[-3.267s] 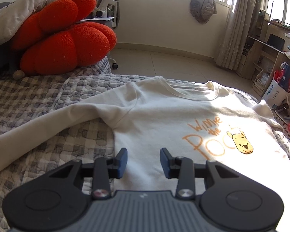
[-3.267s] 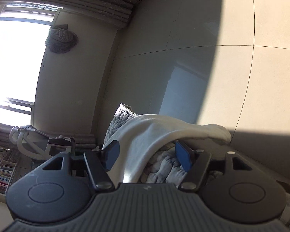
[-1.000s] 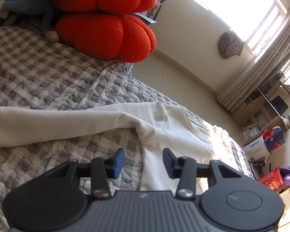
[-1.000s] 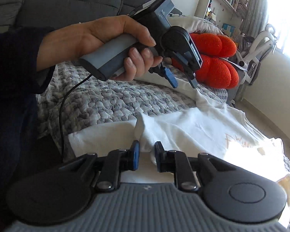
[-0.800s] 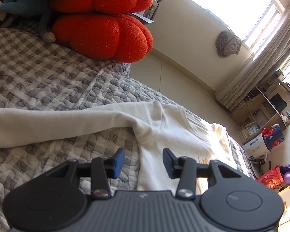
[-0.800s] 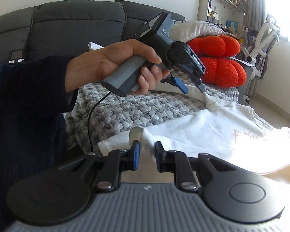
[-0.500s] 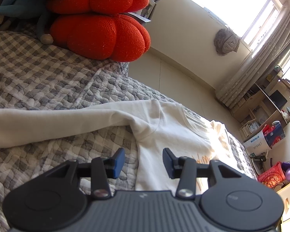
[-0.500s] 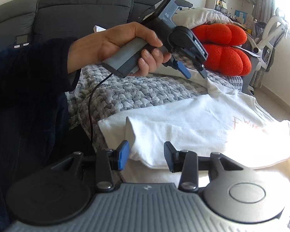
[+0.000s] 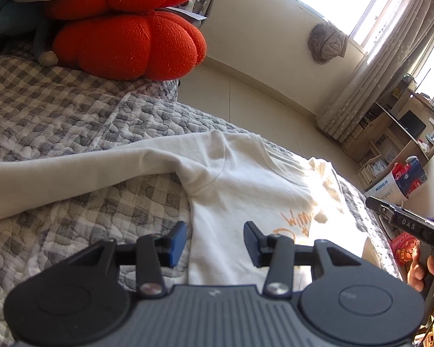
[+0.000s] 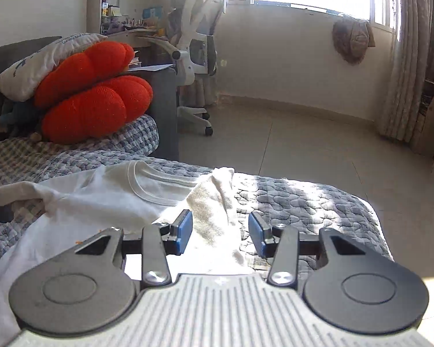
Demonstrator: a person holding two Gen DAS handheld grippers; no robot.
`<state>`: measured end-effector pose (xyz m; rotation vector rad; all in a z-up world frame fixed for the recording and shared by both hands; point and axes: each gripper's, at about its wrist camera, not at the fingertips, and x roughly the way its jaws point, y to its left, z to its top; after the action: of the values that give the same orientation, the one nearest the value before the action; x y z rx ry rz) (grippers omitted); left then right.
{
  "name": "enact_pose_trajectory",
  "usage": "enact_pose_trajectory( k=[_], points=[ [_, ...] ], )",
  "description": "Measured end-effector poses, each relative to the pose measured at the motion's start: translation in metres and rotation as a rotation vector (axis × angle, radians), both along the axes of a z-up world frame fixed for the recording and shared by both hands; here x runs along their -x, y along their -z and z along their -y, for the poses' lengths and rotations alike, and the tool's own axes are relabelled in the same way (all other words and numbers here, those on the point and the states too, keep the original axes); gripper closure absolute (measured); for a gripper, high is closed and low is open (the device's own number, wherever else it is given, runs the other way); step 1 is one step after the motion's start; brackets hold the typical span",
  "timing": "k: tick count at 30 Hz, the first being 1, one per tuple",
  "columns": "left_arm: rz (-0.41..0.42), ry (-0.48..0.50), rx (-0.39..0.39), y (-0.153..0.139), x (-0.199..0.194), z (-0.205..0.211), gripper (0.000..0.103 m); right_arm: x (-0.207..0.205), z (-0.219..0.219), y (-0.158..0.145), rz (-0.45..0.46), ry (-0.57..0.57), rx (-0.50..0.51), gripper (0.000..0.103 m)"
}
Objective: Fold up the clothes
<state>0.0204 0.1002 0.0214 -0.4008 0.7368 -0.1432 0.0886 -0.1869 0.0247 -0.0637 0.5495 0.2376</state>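
1. Two wrist views cover one cream sweatshirt spread on a grey checked quilt.
2. Only the left wrist view shows the long sleeve stretched flat toward nine o'clock, the orange lettering on the chest, and a wooden shelf unit at three o'clock.
3. Only that view also catches part of the right gripper's black body at four o'clock, with the fingers of the hand that holds it.
4. Only the right wrist view shows the other sleeve folded in over the chest, its cuff end up at twelve o'clock near the collar, and a white office chair at twelve o'clock beyond the bed.
5. Both views show the red cushions at ten o'clock.
6. Left gripper: tilted down over the sweatshirt's side edge, one pad above the quilt, the other above the cloth; jaws apart, released, gripping nothing.
7. Right gripper: angled down over the folded sleeve, which lies between the blue pads without either pressing it; jaws apart, released.
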Motion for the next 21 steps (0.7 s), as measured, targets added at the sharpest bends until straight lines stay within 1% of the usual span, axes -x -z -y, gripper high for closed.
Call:
enact_pose_trajectory(
  k=[5, 10, 11, 12, 13, 16, 18, 21],
  points=[
    [0.011, 0.022, -0.03, 0.0, 0.0, 0.005, 0.058, -0.043, -0.022, 0.013, -0.04, -0.02, 0.102, 0.056],
    [-0.01, 0.028, -0.023, 0.004, -0.004, 0.004, 0.058, -0.068, -0.032, 0.031, -0.061, -0.031, 0.23, 0.056],
    [-0.014, 0.028, -0.022, 0.005, -0.005, 0.004, 0.058, -0.071, -0.033, 0.034, -0.066, -0.025, 0.259, 0.059],
    [-0.018, 0.028, -0.021, 0.006, -0.006, 0.004, 0.058, -0.074, -0.033, 0.038, -0.071, -0.02, 0.287, 0.085],
    [-0.021, 0.029, -0.021, 0.007, -0.006, 0.004, 0.058, -0.077, -0.023, 0.034, -0.08, -0.013, 0.24, 0.097],
    [-0.019, 0.041, -0.015, 0.006, -0.006, 0.004, 0.058, -0.081, 0.003, 0.019, -0.074, 0.006, 0.121, 0.097],
    [-0.018, 0.044, -0.015, 0.006, -0.007, 0.005, 0.058, -0.082, 0.01, 0.012, -0.073, 0.0, 0.125, 0.097],
    [-0.025, 0.045, -0.017, 0.007, -0.008, 0.005, 0.058, -0.085, 0.021, 0.001, -0.065, 0.002, 0.059, 0.097]
  ],
)
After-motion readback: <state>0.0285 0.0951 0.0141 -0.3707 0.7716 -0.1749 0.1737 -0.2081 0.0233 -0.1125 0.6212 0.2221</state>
